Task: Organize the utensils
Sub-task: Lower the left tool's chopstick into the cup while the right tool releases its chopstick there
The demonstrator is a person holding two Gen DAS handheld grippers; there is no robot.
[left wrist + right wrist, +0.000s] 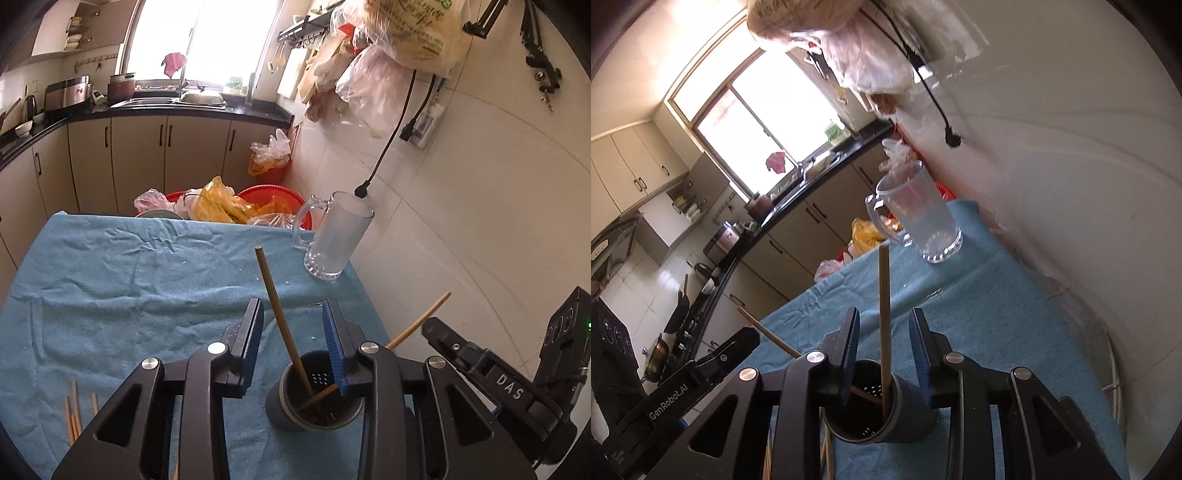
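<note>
A grey utensil holder (314, 395) (879, 406) stands on the blue cloth (110, 277) near the table's front. Two wooden chopsticks stand in it: one upright (280, 314) (884, 325), one leaning out over the rim (417, 325) (768, 334). My left gripper (291, 321) is open above the holder, and the upright chopstick passes between its fingers untouched. My right gripper (884, 328) is open above the same holder, with that chopstick between its fingers. Several loose chopsticks (75, 410) lie on the cloth at the lower left.
A clear glass mug (332, 236) (916, 218) stands at the table's far right corner by the tiled wall. Red basins with plastic bags (236, 203) sit behind the table. Kitchen cabinets and a sink counter (147, 107) are beyond. A cable plug (360, 192) hangs above the mug.
</note>
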